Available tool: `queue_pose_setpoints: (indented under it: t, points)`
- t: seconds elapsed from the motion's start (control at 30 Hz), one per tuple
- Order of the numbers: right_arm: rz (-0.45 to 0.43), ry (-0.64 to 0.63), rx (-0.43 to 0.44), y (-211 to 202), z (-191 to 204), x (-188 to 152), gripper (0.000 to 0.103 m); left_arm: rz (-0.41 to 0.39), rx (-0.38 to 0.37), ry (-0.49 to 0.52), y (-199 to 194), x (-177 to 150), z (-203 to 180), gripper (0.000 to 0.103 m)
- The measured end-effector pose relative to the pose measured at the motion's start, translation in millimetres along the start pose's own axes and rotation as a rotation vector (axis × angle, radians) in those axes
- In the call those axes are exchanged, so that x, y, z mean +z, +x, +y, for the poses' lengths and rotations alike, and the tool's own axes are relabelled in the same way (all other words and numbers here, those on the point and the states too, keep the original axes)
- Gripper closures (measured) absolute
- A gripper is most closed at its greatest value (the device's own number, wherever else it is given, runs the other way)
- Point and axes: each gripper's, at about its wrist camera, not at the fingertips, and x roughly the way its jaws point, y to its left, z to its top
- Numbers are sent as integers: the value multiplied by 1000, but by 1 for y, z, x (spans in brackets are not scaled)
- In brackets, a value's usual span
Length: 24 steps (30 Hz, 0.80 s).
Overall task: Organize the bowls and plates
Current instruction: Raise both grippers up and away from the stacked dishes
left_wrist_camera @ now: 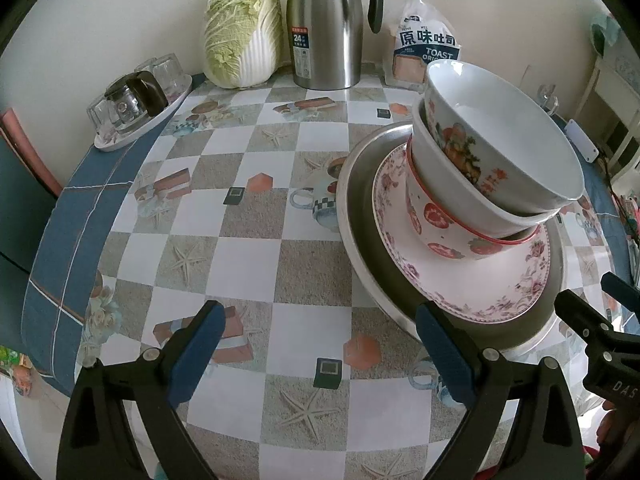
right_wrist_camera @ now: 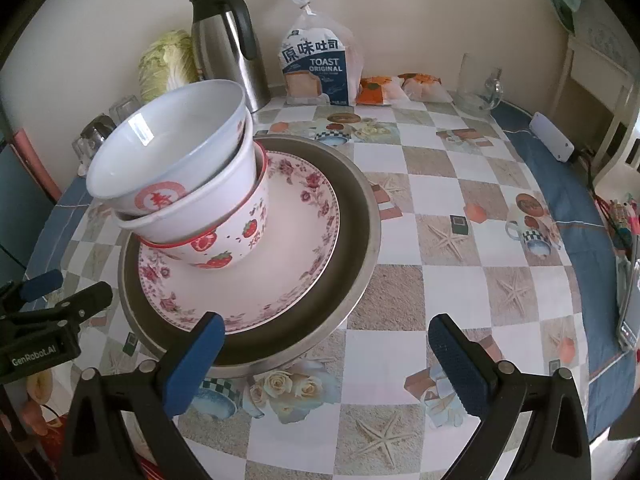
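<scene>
Both hand-held grippers, left (left_wrist_camera: 320, 344) and right (right_wrist_camera: 326, 354), gape empty; ahead, tilted bowls (right_wrist_camera: 176, 184) may topple off the plate (right_wrist_camera: 288, 248) if nudged.

1. My bench (right_wrist_camera: 404, 184) wears a checkered cloth printed with starfish and cups, with a blue border.
2. A wide metal basin (right_wrist_camera: 360, 216) sits on it, near my edge.
3. Along the back wall stand a cabbage (left_wrist_camera: 242, 36), a steel thermos jug (left_wrist_camera: 326, 28) and a bag of toast (right_wrist_camera: 316, 68).
4. At the back left, a white tray (left_wrist_camera: 140, 128) carries upturned glasses.
5. Right of the toast lie what look like wrapped snacks (right_wrist_camera: 400, 88), then a glass mug (right_wrist_camera: 478, 82).
</scene>
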Motion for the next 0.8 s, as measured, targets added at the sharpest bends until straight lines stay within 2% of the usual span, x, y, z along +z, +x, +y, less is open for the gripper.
queue_pose_setpoints:
  t: [0.8]
  points:
    - [11,-4,1,2,1,-1,0,2,-2,-1,1,-1,-1,7]
